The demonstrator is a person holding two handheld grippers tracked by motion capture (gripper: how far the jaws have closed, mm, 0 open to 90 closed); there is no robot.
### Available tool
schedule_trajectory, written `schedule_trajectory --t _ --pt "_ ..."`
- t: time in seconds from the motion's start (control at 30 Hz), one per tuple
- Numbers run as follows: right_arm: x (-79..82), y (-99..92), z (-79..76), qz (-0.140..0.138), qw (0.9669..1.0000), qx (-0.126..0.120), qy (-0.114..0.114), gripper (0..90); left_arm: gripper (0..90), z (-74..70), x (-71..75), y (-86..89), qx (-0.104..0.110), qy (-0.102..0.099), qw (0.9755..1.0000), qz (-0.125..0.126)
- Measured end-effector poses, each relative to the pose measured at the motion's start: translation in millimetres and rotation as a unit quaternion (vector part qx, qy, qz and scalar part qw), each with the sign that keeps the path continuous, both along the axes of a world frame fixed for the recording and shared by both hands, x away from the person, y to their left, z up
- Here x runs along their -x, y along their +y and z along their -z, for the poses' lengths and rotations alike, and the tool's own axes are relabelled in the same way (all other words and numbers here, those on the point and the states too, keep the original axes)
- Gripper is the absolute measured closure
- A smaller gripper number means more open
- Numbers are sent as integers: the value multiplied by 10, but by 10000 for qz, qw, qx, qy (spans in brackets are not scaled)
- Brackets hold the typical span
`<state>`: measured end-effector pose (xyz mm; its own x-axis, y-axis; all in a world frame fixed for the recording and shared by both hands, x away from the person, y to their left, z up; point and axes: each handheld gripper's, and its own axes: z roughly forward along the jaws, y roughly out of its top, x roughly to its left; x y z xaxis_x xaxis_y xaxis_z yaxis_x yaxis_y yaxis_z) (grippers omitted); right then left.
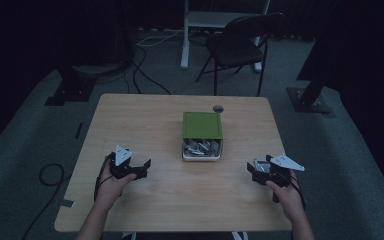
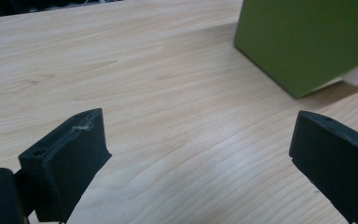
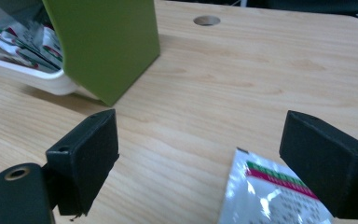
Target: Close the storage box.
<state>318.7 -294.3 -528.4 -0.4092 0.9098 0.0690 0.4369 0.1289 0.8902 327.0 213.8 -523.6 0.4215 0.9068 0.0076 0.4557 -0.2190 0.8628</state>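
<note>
Grippers are resting low over a light wooden table (image 1: 145,200), one in each of my hands. I am holding the left gripper (image 1: 139,170) near the table's left front, its jaws spread wide with nothing between them; in the left gripper view (image 2: 198,154) bare wood grain is lying between the two black jaws. I am holding the right gripper (image 1: 256,171) near the right front, its jaws likewise standing wide apart. In the right gripper view (image 3: 198,158) a silvery sachet (image 3: 270,196) with a green and red band is lying flat on the wood between the jaws, nearer the right-hand one; I cannot tell whether it is touching that jaw.

A white tray (image 1: 201,157) is sitting at the table's middle, between and beyond the two grippers, and is holding a heap of similar sachets (image 1: 202,147). A green lid (image 1: 202,125) is covering the tray's far part, tilted upward in the gripper views. A round cable hole (image 1: 218,108) is showing in the tabletop just beyond the lid. A dark folding chair (image 1: 240,47) is standing on the grey floor behind the table.
</note>
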Motion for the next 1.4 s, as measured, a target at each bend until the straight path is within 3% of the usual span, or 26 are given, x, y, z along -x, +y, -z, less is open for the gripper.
schedule_trajectory --t 0.43,0.87,1.1,1.23,1.4 --pt "186 -238 85 399 9992 9 93 114 47 90 189 276 5 114 9994 -316" --pt "321 -420 225 782 9950 241 565 114 47 153 350 535 27 240 9969 -752" --pt "386 -475 288 1033 9909 263 818 114 47 207 406 648 -107 438 9926 -1131" --pt "405 -477 337 1097 9887 432 921 114 47 217 428 705 -168 562 9889 -1363" --pt "410 -486 352 1163 9873 422 996 114 47 236 460 779 -204 748 9831 -1660"
